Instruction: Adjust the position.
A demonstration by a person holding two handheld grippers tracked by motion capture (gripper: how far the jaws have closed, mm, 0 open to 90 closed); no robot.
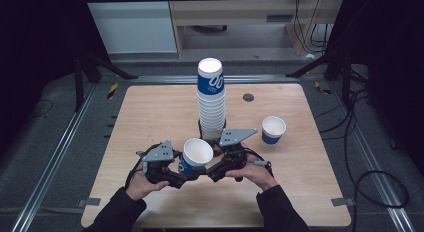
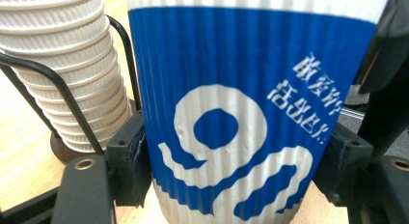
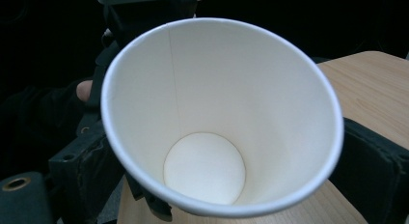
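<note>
A blue-and-white ribbed paper cup (image 1: 196, 153) is held just above the near middle of the wooden table (image 1: 150, 112). My left gripper (image 1: 184, 173) comes in from the left and is shut on its lower body. In the left gripper view both pads press the cup (image 2: 231, 113) between the jaws of this gripper (image 2: 235, 161). My right gripper (image 1: 211, 171) reaches in from the right. In the right gripper view I look into the empty cup (image 3: 217, 127); the right gripper (image 3: 234, 171) stands open, a jaw on either side.
A tall stack of the same cups (image 1: 211, 99) stands in a black wire holder (image 2: 62, 89) just behind the held cup. A single cup (image 1: 273, 129) stands upright to the right. A small dark disc (image 1: 248, 97) lies farther back.
</note>
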